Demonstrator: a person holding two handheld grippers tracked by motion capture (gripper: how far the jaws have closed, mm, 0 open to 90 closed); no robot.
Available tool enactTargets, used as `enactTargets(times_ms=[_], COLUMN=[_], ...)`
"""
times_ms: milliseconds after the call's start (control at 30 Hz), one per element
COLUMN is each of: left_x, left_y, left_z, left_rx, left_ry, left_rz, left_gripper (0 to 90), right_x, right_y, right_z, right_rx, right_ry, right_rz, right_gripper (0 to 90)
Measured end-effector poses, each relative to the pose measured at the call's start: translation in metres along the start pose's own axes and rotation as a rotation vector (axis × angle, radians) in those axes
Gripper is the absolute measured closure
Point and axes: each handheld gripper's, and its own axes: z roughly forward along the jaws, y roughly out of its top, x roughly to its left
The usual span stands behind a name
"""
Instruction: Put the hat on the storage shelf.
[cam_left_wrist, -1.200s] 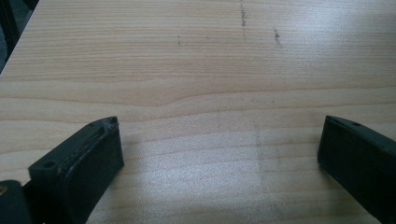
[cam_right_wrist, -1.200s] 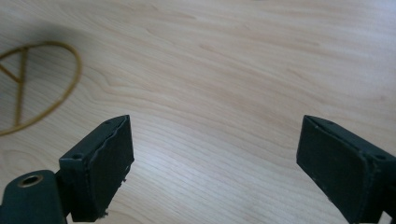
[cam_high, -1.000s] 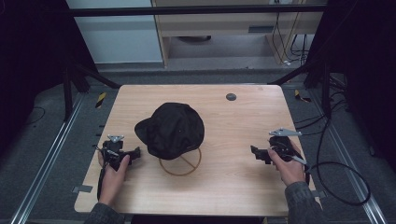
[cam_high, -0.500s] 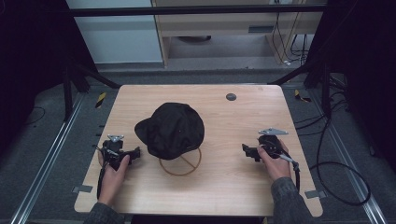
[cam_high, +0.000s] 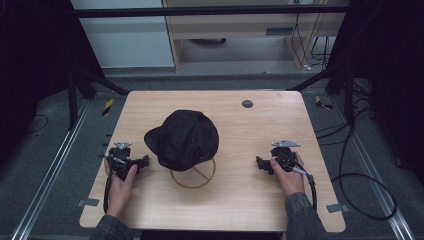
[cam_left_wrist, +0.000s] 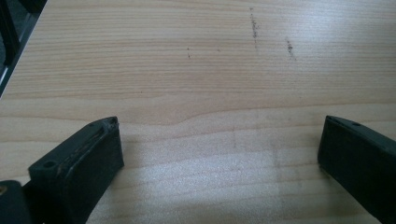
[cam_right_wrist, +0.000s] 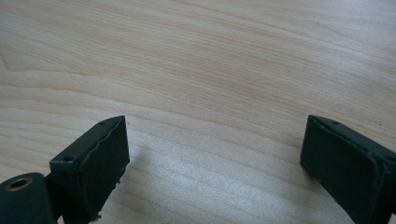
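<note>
Black cap (cam_high: 183, 138) on stand — between both tongs, untouched

L tongs (cam_high: 145, 162) jaws wide open, R tongs (cam_high: 260, 164) same; both low, pointing inward.

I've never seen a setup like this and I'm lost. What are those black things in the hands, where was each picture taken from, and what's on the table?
A person holds a hand-held claw in each hand: the left claw and the right claw. The high view looks down on the wooden table. The two close-ups come from cameras riding on the claws, looking along their black jaws at bare wood. Both claws are open and hold nothing. In the middle a black cap sits on a wooden ring stand. A small dark disc lies near the far edge.
</note>
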Motion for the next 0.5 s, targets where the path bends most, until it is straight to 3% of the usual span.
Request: enactTargets(times_ms=[67, 233, 500], left_x=[0.000, 0.000, 0.000], left_y=[0.000, 0.000, 0.000], left_z=[0.000, 0.000, 0.000], left_rx=[0.000, 0.001, 0.000], left_ry=[0.000, 0.000, -0.001], left_rz=[0.002, 0.002, 0.001], left_gripper=[0.0, 0.0, 0.0], right_x=[0.005, 0.013, 0.010], right_y=[-0.002, -0.011, -0.024], right_z=[-0.001, -0.010, -0.024], right_rx=[0.015, 0.015, 0.019], right_ry=[-0.024, -0.013, -0.009], right_rz=[-0.038, -0.050, -0.047], right_gripper=[7.6, 7.5, 6.4])
